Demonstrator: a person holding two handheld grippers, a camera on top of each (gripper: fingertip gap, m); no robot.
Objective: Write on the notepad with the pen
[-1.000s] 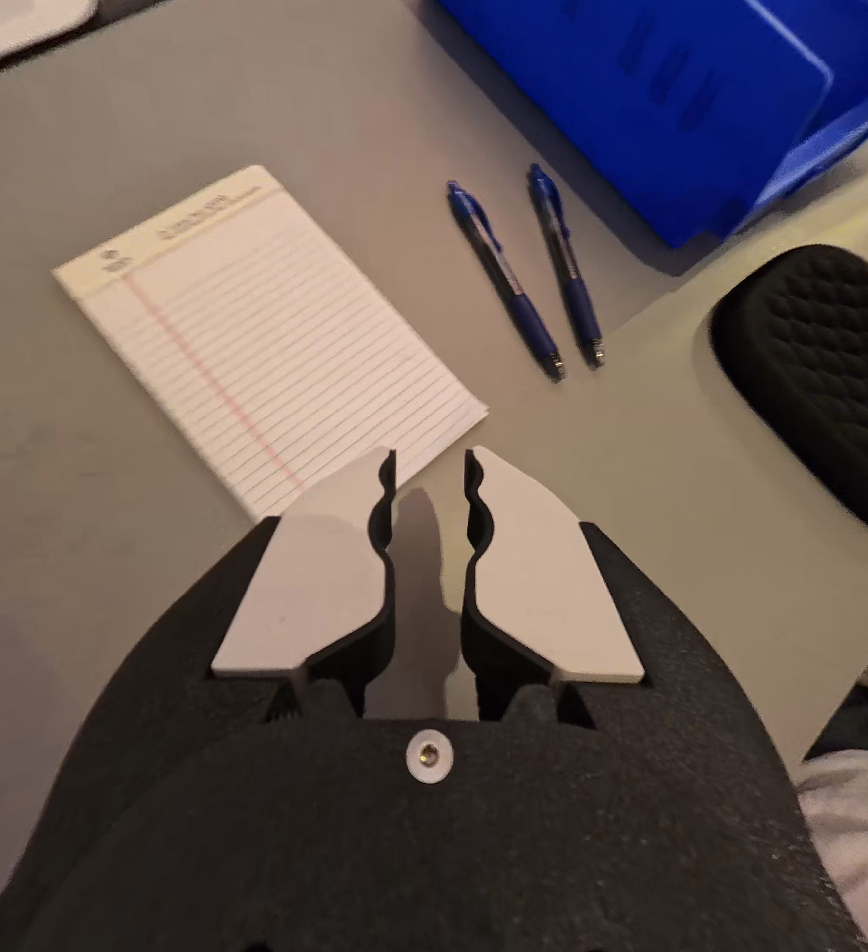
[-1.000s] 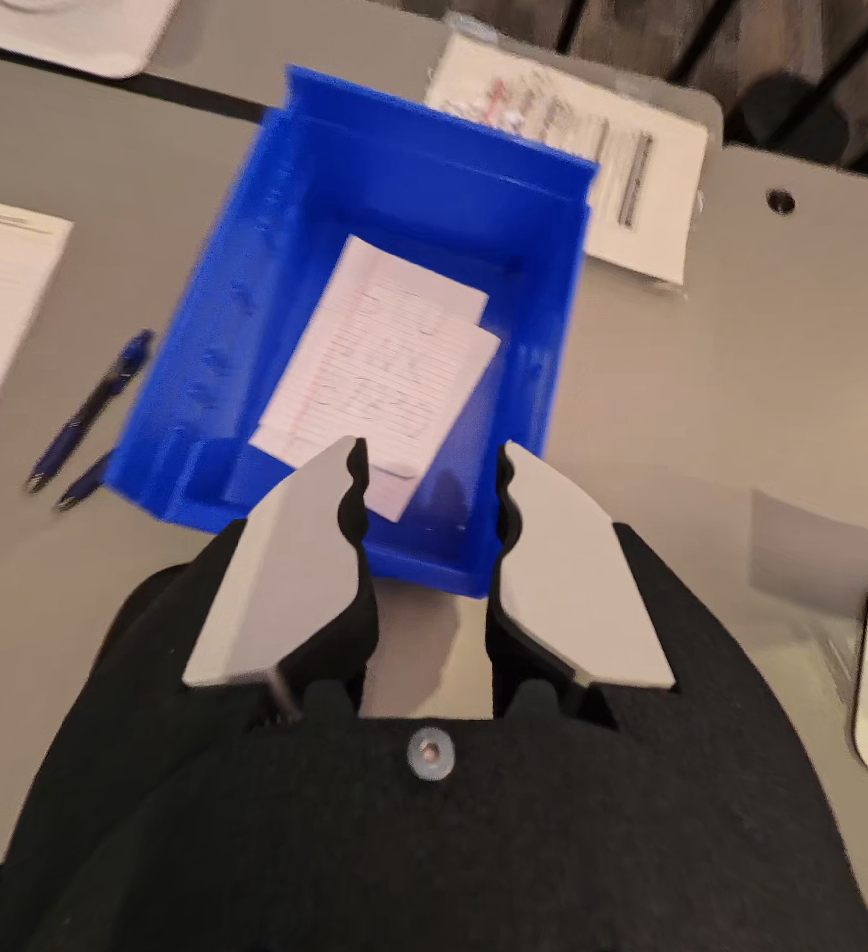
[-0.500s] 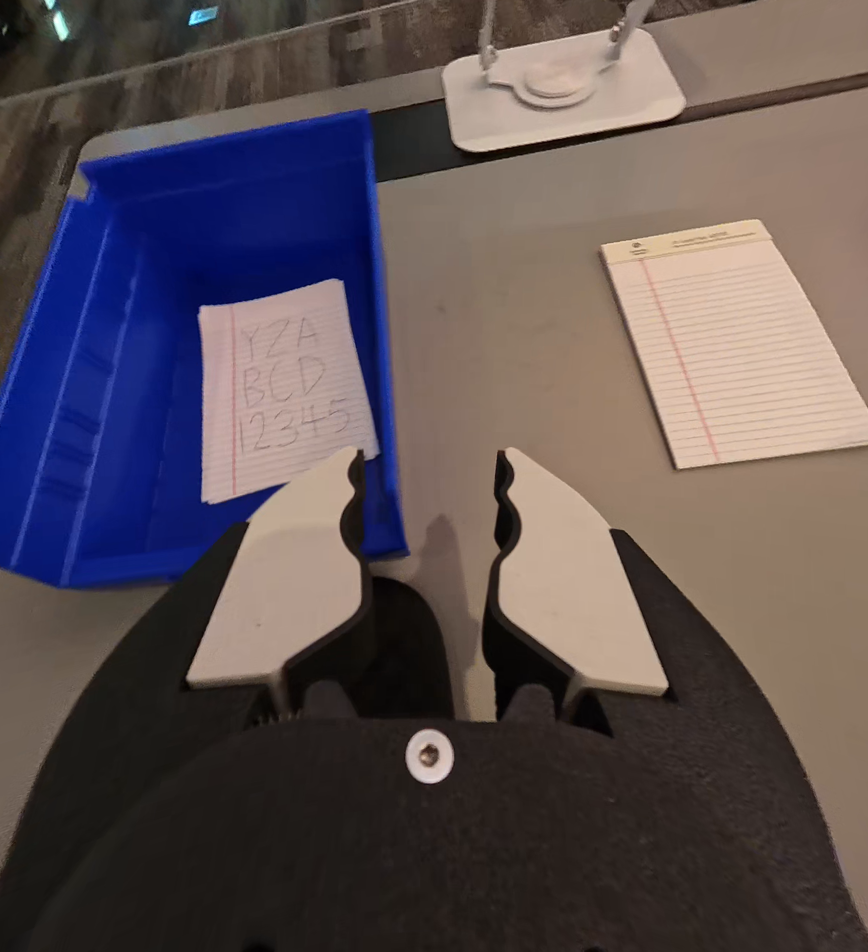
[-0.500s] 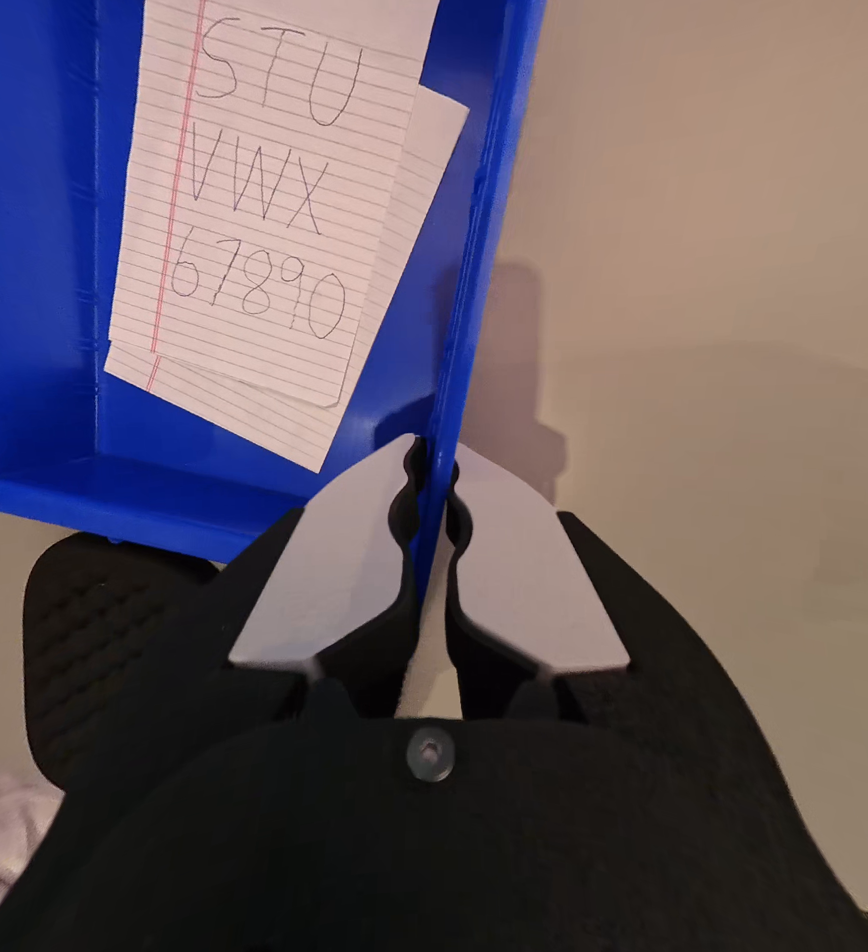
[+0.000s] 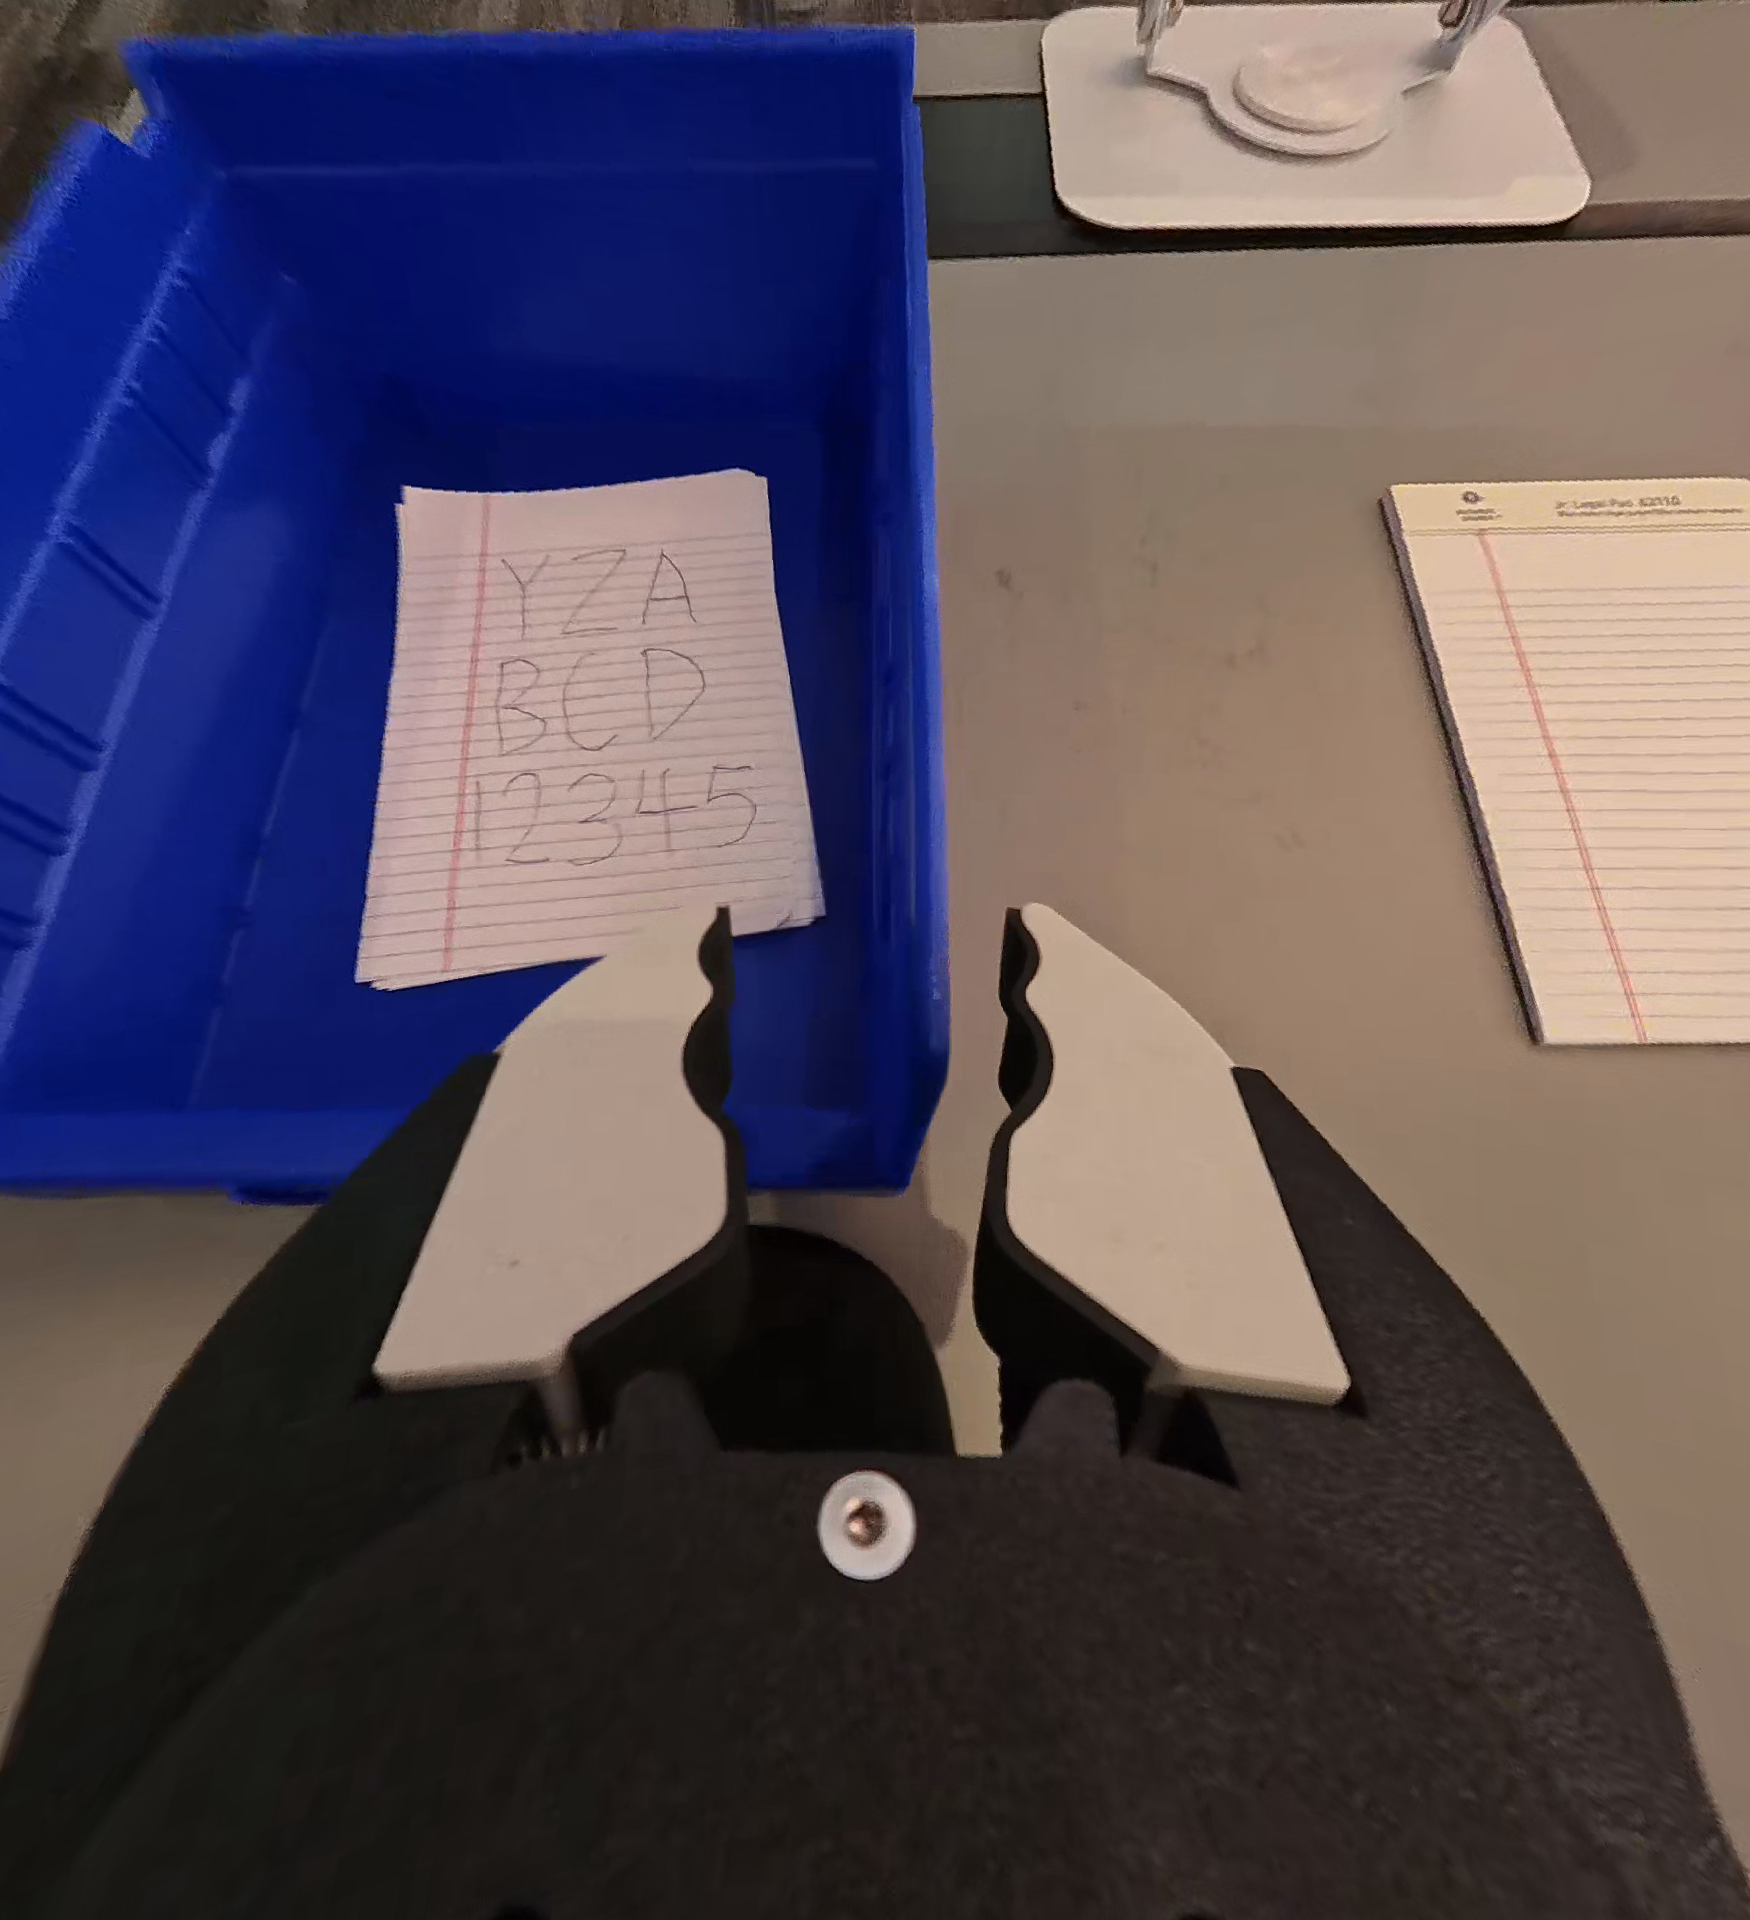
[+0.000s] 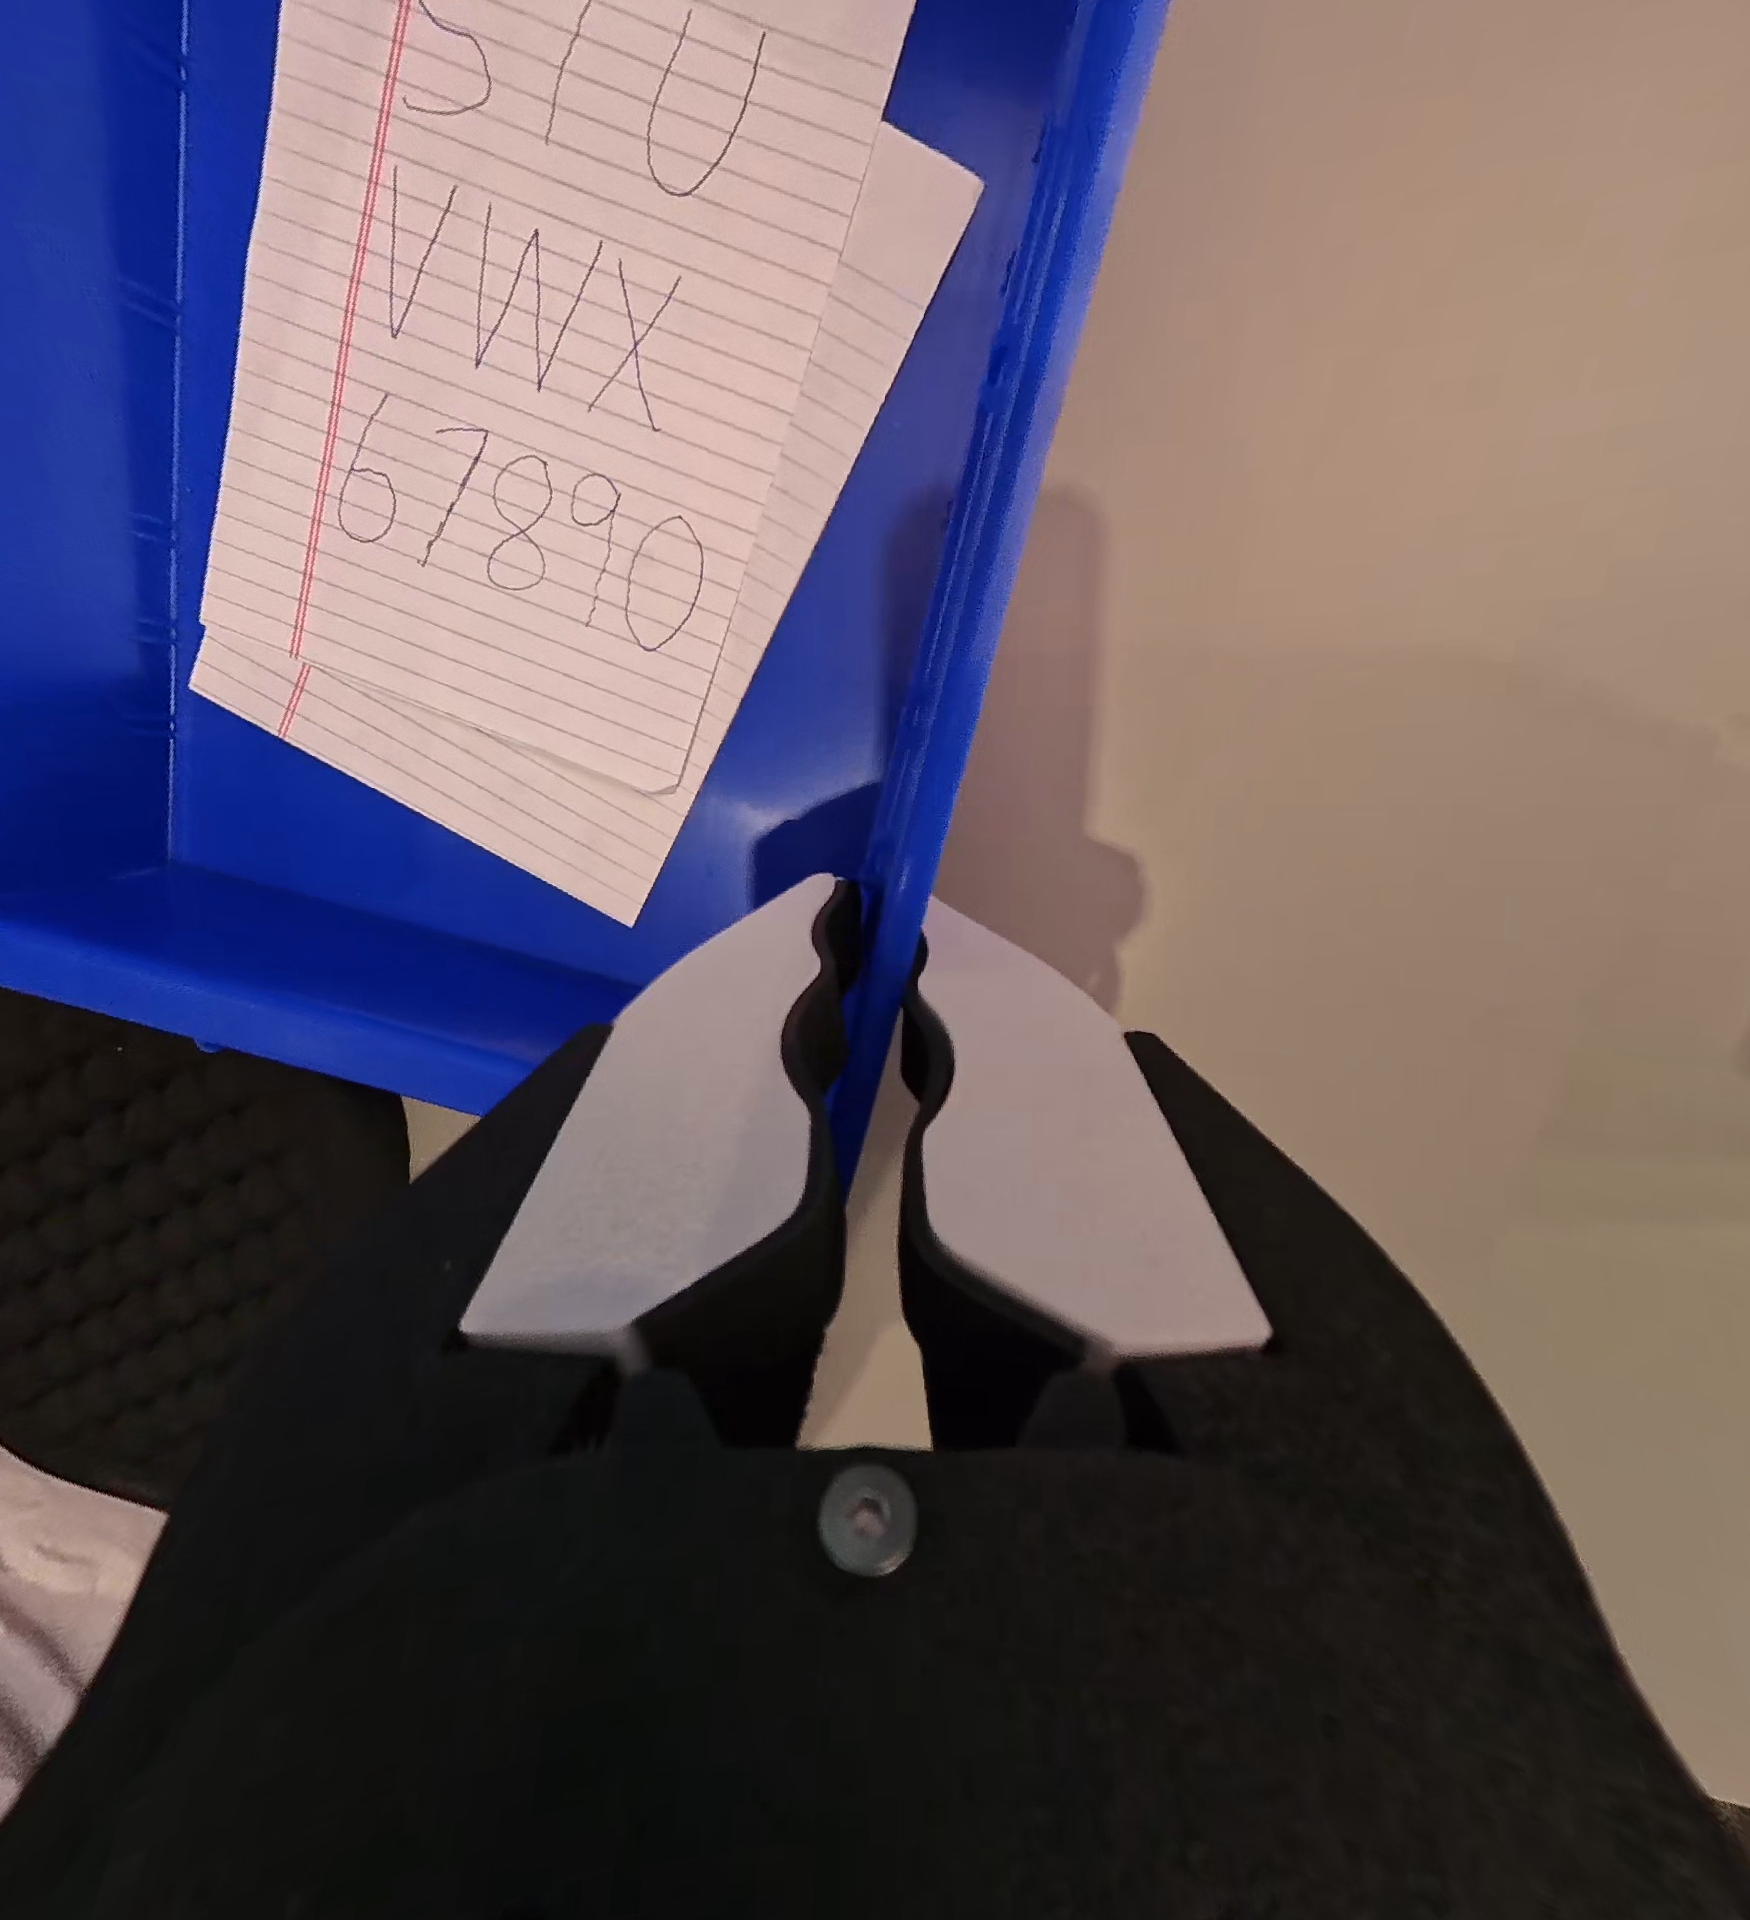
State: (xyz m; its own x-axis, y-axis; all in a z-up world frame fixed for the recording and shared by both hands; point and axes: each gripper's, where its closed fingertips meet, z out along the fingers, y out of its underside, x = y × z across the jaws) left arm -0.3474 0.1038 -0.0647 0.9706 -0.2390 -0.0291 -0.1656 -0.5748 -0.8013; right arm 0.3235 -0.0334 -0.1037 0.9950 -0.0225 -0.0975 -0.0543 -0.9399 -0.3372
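Observation:
The lined notepad (image 5: 1660, 779) lies flat on the grey table (image 5: 1162, 623) at the right, its top page blank. No pen is in view. My left gripper (image 5: 866, 920) is open and empty; its jaws stand to either side of the right wall of a blue bin (image 5: 538, 260), near the bin's front corner. My right gripper (image 6: 876, 914) is shut on the right wall of a blue bin (image 6: 1006, 416) near its front corner.
A handwritten lined sheet (image 5: 590, 727) lies in the bin in the left wrist view. Two overlapping sheets (image 6: 559, 364) lie in the bin in the right wrist view. A white stand base (image 5: 1307, 125) sits at the back. A black padded rest (image 6: 123, 1195) lies by the front edge. About 70 cm separates my left fingertips from my right.
My left gripper swung from the notepad and two pens to a blue bin, opened wider and moved closer. My right gripper came down and shut on a bin wall, and still holds it.

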